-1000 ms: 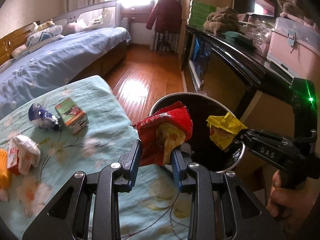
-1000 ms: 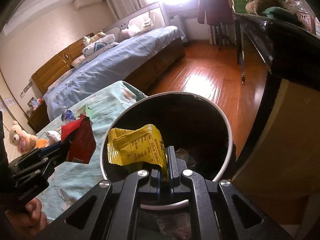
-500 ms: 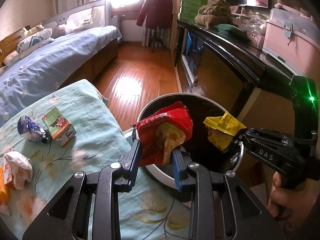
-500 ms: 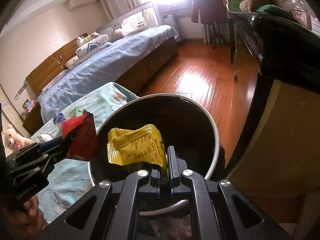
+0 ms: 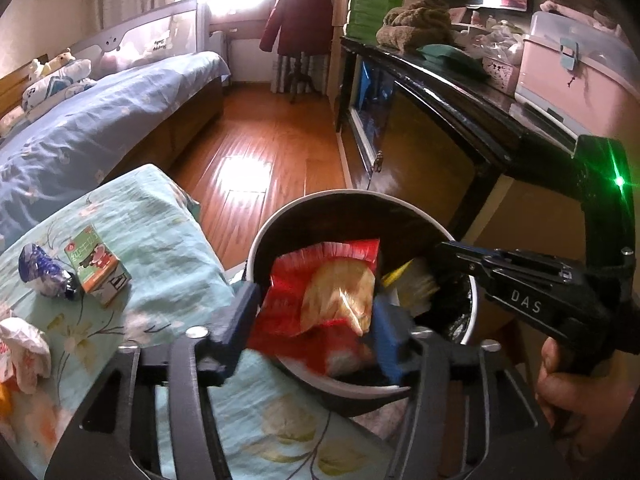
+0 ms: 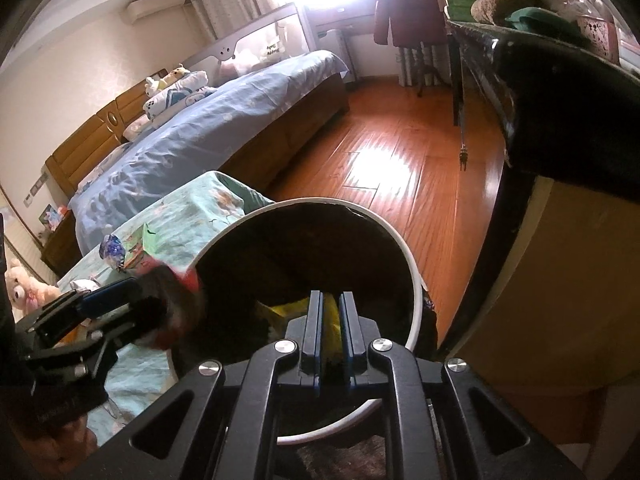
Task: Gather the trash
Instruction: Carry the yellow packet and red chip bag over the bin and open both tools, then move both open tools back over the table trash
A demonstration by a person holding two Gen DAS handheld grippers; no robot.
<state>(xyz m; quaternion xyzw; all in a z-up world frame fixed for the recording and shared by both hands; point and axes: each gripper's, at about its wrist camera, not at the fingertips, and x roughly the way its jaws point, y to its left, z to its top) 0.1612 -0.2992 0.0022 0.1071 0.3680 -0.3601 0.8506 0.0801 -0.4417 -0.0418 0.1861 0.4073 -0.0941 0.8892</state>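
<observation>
A round bin with a white rim (image 5: pixel 253 254) and dark inside stands on the floor beside the teal-covered bed corner. My left gripper (image 5: pixel 316 330) is over its near edge, jaws opening, and a red snack bag (image 5: pixel 320 292) slips blurred between the spread fingers. My right gripper (image 6: pixel 331 320) hangs over the bin (image 6: pixel 414 280), jaws opening a narrow gap. The yellow wrapper (image 6: pixel 289 307) sits low in that gap and under the fingers, inside the bin. In the left wrist view the right gripper (image 5: pixel 436 254) reaches in from the right, the yellow wrapper (image 5: pixel 414 282) blurred below it.
On the teal floral cover (image 5: pixel 160 240) lie a green carton (image 5: pixel 98 268), a blue foil wrapper (image 5: pixel 40 276) and a crumpled white wrapper (image 5: pixel 24 344). A black cabinet (image 5: pixel 460 120) runs along the right. Wooden floor (image 5: pixel 260 140) and a blue bed (image 5: pixel 100 120) lie beyond.
Both grippers' jaws have parted. The red bag has dropped lower between the left fingers, and the yellow wrapper has sunk from above the right fingers down into the bin.
</observation>
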